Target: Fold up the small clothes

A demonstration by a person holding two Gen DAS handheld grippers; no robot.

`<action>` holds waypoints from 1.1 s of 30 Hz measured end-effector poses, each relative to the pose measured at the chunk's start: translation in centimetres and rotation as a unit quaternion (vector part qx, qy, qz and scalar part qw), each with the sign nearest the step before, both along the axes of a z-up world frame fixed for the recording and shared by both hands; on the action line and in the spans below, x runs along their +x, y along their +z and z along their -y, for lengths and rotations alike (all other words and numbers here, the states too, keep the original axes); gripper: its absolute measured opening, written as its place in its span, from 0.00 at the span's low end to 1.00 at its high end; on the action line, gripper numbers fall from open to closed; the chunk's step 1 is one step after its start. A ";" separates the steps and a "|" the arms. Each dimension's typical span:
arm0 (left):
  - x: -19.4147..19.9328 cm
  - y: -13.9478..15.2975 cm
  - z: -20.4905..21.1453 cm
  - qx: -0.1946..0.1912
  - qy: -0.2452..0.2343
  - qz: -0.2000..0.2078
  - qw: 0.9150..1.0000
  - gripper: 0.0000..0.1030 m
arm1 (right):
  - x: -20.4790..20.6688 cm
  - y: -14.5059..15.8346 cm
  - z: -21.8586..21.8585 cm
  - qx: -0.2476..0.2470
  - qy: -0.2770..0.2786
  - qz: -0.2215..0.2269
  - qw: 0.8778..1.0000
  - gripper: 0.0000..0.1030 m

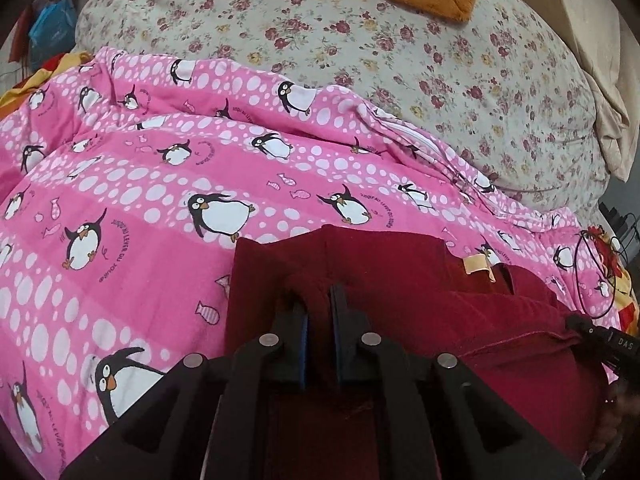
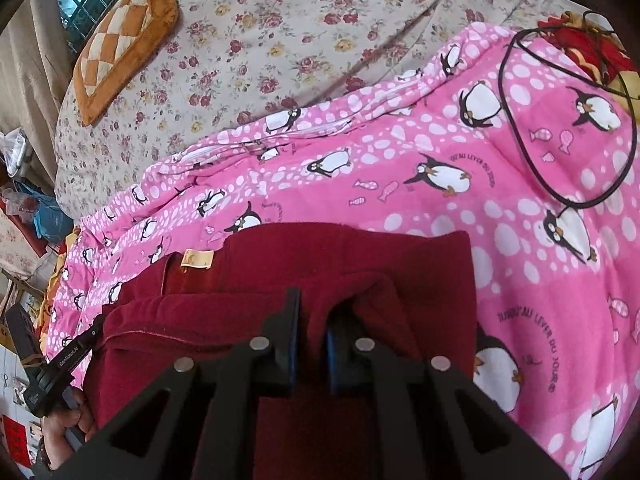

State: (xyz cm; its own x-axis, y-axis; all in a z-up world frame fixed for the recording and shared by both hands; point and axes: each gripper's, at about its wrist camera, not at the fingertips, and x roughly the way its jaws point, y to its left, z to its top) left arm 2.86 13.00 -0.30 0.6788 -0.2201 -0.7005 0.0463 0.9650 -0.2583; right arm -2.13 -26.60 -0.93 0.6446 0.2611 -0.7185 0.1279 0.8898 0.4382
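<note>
A floral quilt is seen at 12 o'clock, overlapped by a pink penguin-print blanket. A dark red garment is laid on the blanket at 6 o'clock, a yellow tag showing. Its fabric is pinched by the left gripper and the right gripper, both clenched.

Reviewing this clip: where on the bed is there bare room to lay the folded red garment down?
Free: pink penguin quilt left of the dark red garment, and the floral bedspread between the quilt's far edge and the orange cushion. Crowded: the right side, where a black cable loops. Both the left gripper and right gripper pinch the garment.
</note>
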 end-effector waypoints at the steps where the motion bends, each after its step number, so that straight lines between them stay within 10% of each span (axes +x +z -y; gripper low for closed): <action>1: 0.0 0.0 -0.1 -0.002 0.000 -0.001 1.000 0.00 | 0.0 0.0 0.1 0.001 -0.001 0.000 1.000 0.09; 27: 0.8 -0.2 -0.4 -0.030 -0.002 -0.024 0.999 0.00 | 0.1 0.1 0.2 0.022 -0.005 0.000 1.000 0.21; 33: 1.7 0.6 -1.4 -0.067 -0.007 -0.042 0.997 0.02 | -1.0 2.8 0.4 0.078 -0.008 0.088 0.993 0.32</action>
State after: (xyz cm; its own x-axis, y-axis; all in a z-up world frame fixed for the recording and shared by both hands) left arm 4.59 14.40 0.31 0.6150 -0.3245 -0.7187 0.0328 0.9212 -0.3878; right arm -3.08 -26.97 1.89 0.7616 0.3486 -0.5462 0.0517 0.8075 0.5876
